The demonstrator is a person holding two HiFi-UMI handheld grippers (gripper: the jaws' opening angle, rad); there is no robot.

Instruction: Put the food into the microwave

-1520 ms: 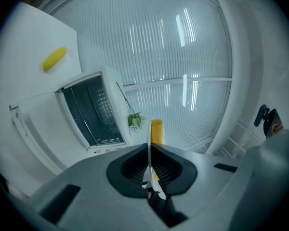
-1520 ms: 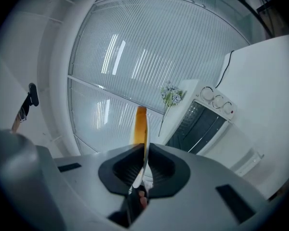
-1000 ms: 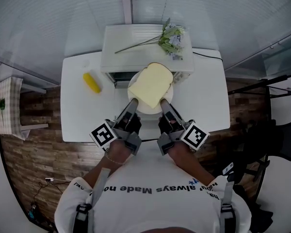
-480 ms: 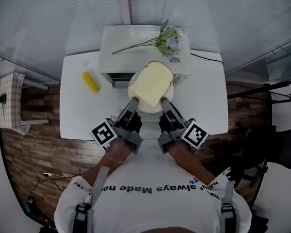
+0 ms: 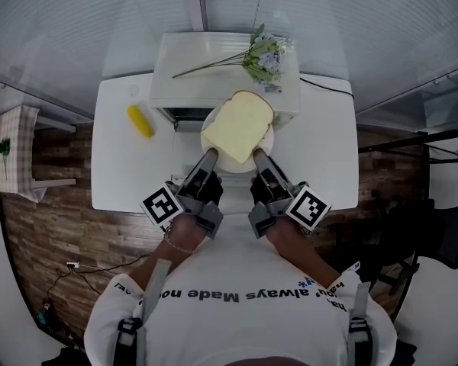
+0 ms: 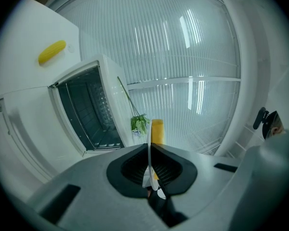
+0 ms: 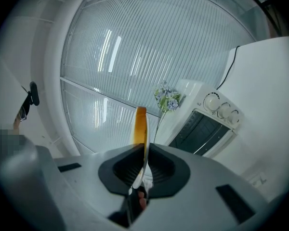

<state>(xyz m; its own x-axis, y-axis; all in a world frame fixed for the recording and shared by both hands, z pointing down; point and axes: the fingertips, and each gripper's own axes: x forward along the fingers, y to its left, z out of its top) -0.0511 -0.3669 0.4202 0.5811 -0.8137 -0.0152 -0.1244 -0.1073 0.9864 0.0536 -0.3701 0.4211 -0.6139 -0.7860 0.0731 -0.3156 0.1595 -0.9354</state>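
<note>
Standing on wood floor (image 5: 53,227), white table (image 5: 320,158) holds microwave (image 5: 214,59), corn (image 5: 140,120).

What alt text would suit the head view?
Seen from above, a person's left gripper and right gripper each clamp the near rim of a white plate carrying a slice of bread, before a white microwave. A corn cob lies on the table left of it; flowers rest on top.

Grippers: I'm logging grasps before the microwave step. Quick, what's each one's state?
Left gripper: shut on the plate rim.
Right gripper: shut on the same plate's opposite rim.
</note>
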